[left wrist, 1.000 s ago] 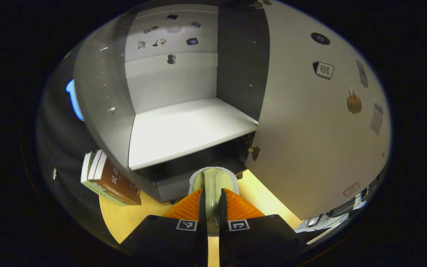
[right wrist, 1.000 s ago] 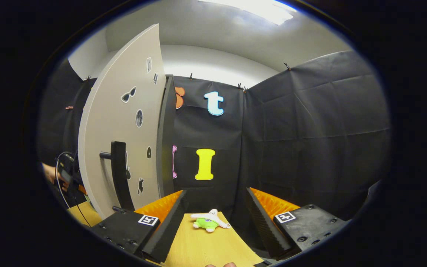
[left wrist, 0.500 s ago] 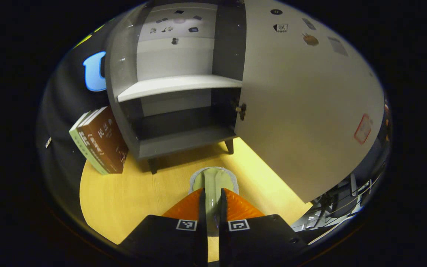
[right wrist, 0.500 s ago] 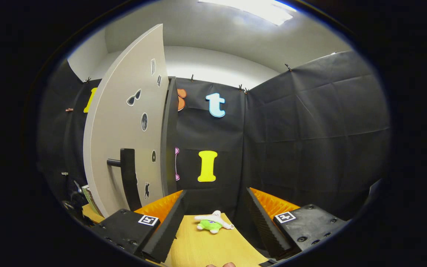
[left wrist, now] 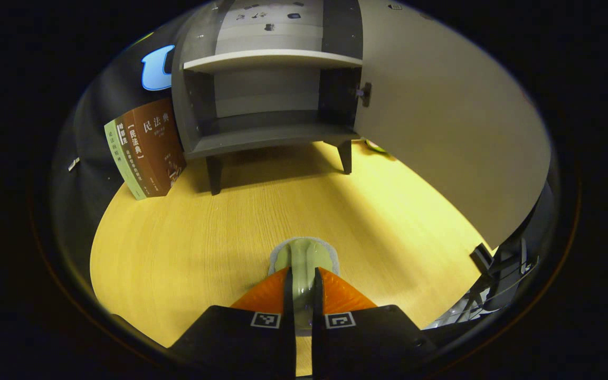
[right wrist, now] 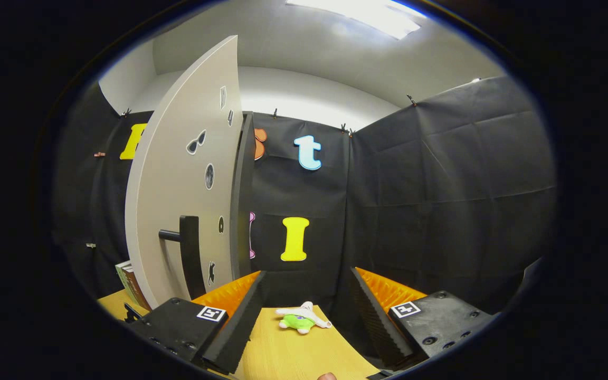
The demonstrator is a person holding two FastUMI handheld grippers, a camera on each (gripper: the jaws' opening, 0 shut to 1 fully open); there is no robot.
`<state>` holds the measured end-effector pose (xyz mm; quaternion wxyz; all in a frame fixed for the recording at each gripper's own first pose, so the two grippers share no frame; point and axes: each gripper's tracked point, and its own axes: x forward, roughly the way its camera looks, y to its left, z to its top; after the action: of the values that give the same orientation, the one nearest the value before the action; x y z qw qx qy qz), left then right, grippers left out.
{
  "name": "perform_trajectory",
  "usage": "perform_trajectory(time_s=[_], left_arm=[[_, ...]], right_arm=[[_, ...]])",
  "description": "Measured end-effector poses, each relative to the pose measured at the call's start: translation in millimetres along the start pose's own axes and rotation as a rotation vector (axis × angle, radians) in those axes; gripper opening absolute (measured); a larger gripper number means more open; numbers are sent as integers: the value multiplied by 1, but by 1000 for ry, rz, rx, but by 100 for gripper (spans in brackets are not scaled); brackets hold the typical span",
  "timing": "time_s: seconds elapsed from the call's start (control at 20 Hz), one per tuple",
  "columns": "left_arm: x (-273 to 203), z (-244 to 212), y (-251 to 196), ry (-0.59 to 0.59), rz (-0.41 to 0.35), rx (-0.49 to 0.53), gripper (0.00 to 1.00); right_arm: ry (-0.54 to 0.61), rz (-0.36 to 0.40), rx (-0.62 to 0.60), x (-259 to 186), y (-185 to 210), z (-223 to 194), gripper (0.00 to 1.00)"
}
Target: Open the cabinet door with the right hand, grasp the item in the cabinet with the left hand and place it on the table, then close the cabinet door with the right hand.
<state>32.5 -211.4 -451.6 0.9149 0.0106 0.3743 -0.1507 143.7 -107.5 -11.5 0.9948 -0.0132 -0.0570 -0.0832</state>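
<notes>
My left gripper [left wrist: 302,274] is shut on a pale green item with a grey rim [left wrist: 304,256], which sticks out forward between the fingers, low over the wooden table [left wrist: 203,237]. The grey cabinet [left wrist: 267,111] stands at the far end of the table, its shelves bare. Its pale door [left wrist: 441,126] is swung wide open to the right. In the right gripper view, my right gripper [right wrist: 306,316] is open and holds nothing. It sits right of the door [right wrist: 182,200], apart from the door's black handle [right wrist: 190,258].
Several books [left wrist: 143,150] lean against the cabinet's left side. A small green and white plush toy [right wrist: 301,319] lies on the table beyond my right gripper's fingers. Black cloth walls close the booth behind and to the right.
My left gripper has drawn back from the cabinet and down toward the table with the item held in it. The right gripper has barely moved.
</notes>
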Motion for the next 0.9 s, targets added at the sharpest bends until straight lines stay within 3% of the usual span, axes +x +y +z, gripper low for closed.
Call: perform_trajectory(time_s=[0.2,0.7,0.8,0.9], left_arm=[[20,-17,5,21,39,22,16],[32,-20,1,33,24,6,21],[30,-19,0,34,14,-4,25],[27,-16,-1,21,9,-15,54]], right_arm=[[20,-1,1,1,1,-5,97],[31,-8,-21,1,-1,-9,97],[33,-10,-20,1,-1,-9,97],[30,-11,-19,1,-1,-9,97]])
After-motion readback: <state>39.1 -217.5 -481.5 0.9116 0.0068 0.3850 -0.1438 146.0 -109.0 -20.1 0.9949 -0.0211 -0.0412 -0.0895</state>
